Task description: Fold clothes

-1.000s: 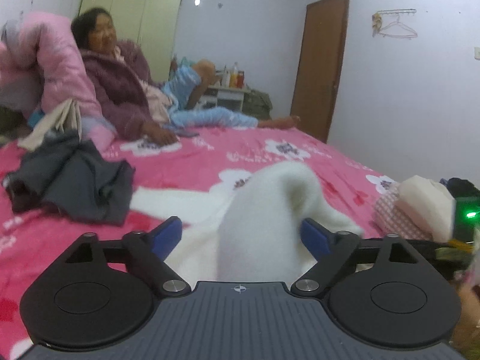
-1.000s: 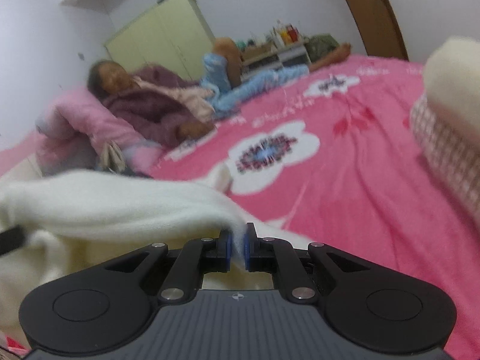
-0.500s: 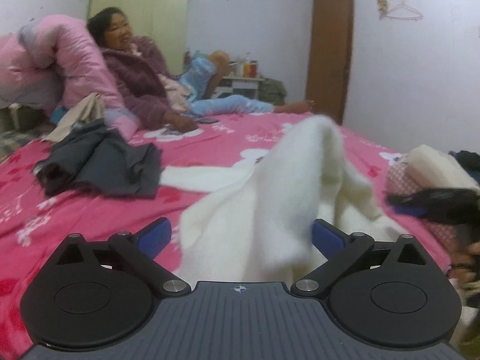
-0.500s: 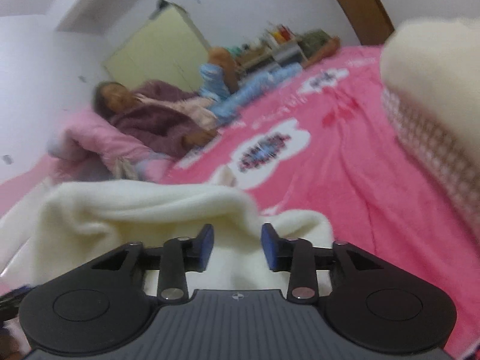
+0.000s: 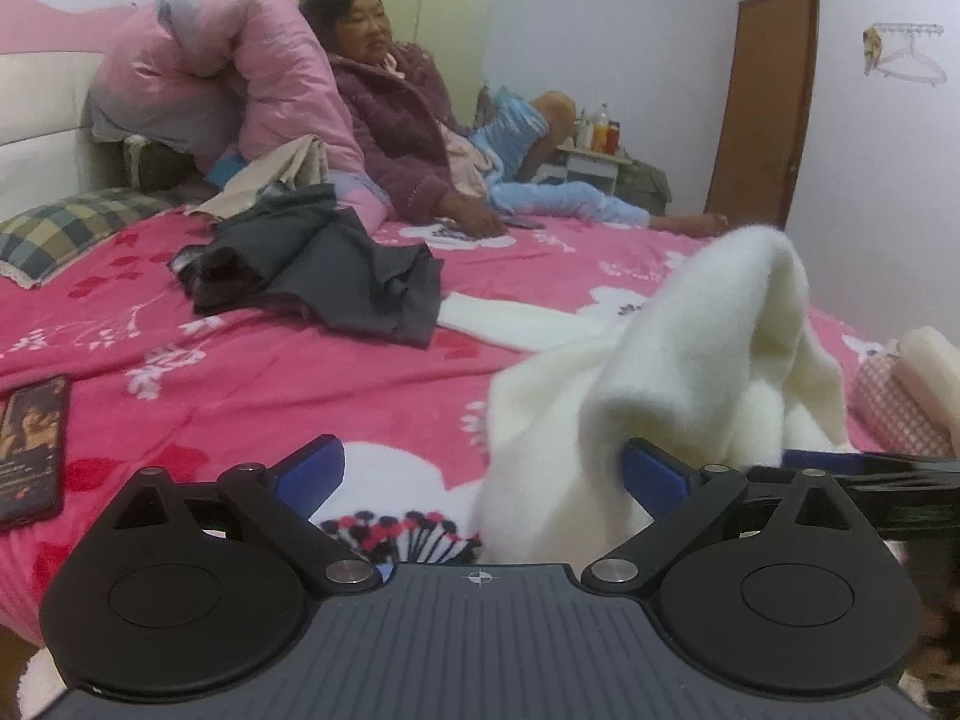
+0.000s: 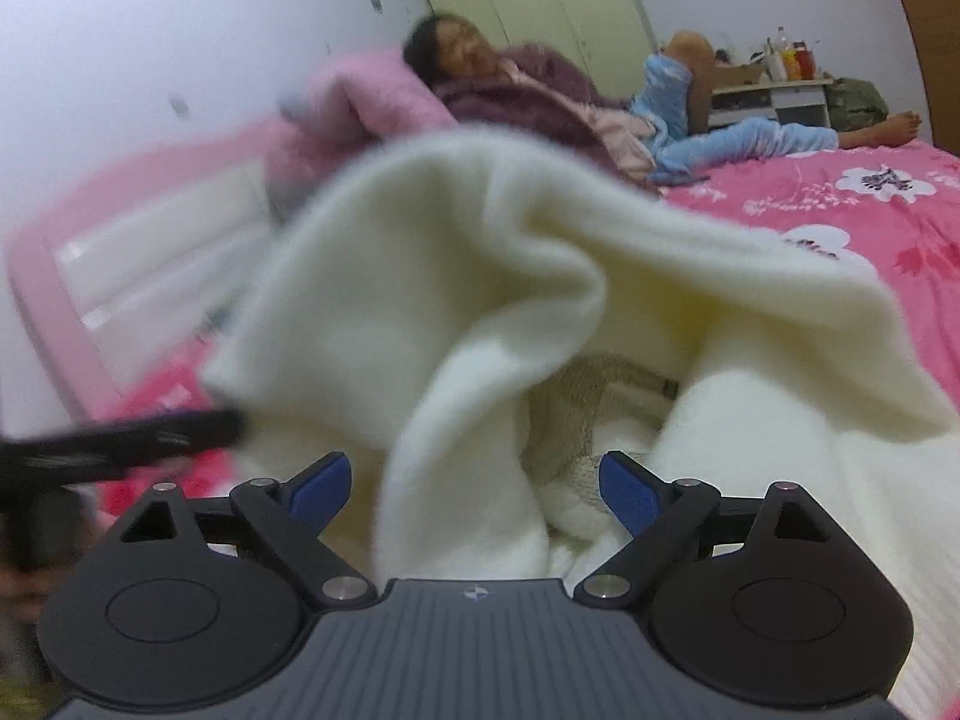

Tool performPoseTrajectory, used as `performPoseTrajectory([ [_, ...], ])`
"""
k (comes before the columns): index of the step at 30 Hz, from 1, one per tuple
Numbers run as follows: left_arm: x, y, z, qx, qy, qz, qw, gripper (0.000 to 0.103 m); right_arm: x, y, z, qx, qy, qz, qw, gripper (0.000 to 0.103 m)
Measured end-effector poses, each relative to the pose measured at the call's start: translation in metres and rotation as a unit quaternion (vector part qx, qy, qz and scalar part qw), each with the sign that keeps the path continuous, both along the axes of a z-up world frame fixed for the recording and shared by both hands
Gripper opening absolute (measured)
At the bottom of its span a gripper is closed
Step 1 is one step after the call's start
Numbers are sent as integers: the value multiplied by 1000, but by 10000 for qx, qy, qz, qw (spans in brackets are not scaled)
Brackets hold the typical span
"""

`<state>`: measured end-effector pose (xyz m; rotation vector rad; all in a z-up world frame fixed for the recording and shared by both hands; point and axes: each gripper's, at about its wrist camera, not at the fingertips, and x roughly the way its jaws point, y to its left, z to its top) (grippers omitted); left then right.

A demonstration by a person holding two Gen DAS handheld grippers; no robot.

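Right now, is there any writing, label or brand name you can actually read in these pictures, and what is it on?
None can be read.
Phone on the pink bedspread: its screen shows a picture with small text lines below, too small to read.
Bottles on the far white cabinet: labels too small and blurred.
Both gripper bodies: only a crosshair mark, no words.

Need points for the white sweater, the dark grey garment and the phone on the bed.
white sweater (image 5: 690,360): left wrist view, on the raised fold.
dark grey garment (image 5: 336,276): left wrist view, on the middle of the heap.
phone (image 5: 30,444): left wrist view, on its screen.
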<state>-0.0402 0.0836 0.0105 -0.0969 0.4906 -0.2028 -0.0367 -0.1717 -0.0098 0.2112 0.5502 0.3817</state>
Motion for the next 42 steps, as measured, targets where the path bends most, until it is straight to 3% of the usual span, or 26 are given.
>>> performPoseTrajectory([
  [1, -2, 2, -1, -16, 13, 26, 10000, 100, 5, 6, -2, -105, 1, -53, 9999, 82],
  [2, -4, 5, -2, -33, 25, 52, 10000, 100, 8, 10, -3, -178, 2, -77, 9998, 60],
  [3, -6, 8, -4, -63, 46, 74, 9999, 100, 10, 11, -1, -142, 56, -60, 9999, 49],
  [4, -7, 11, -6, -114, 73, 77, 9999, 100, 12, 11, 2, -62, 133, -32, 9999, 30],
  [5, -8, 15, -8, -170, 94, 62, 9998, 100, 12, 9, 6, 55, 181, -42, 9998, 26],
  [9, -8, 22, -17, -449, 205, -169, 9986, 100, 4, -10, 30, 578, 115, -99, 9982, 23],
  [17, -3, 5, -35, -400, 365, -833, 9951, 100, 14, -83, 71, 1871, -303, -588, 9801, 23],
  [20, 1, -8, -44, -260, 463, -1018, 9934, 100, 20, -108, 79, 2131, -495, -856, 9720, 22],
  [28, 5, -35, -50, 439, 462, -1169, 9911, 100, 14, -176, 108, 2200, -1230, -1864, 9496, 21],
  [30, 8, -40, -50, 597, 467, -1131, 9907, 100, 14, -190, 109, 1987, -1243, -2175, 9475, 21],
  [35, 18, -48, -53, 949, 546, -1005, 9889, 100, 35, -212, 87, 1124, -530, -2665, 9558, 27],
  [38, 23, -48, -54, 985, 583, -929, 9891, 100, 57, -208, 57, 46, 807, -2826, 9558, 36],
  [39, 26, -46, -53, 965, 601, -889, 9895, 100, 57, -203, 51, -285, 1057, -2800, 9537, 36],
  [40, 29, -44, -52, 896, 626, -834, 9905, 100, 54, -198, 47, -575, 1202, -2764, 9518, 37],
  [42, 34, -40, -50, 758, 676, -726, 9922, 100, 36, -186, 53, -1081, 992, -2763, 9498, 38],
])
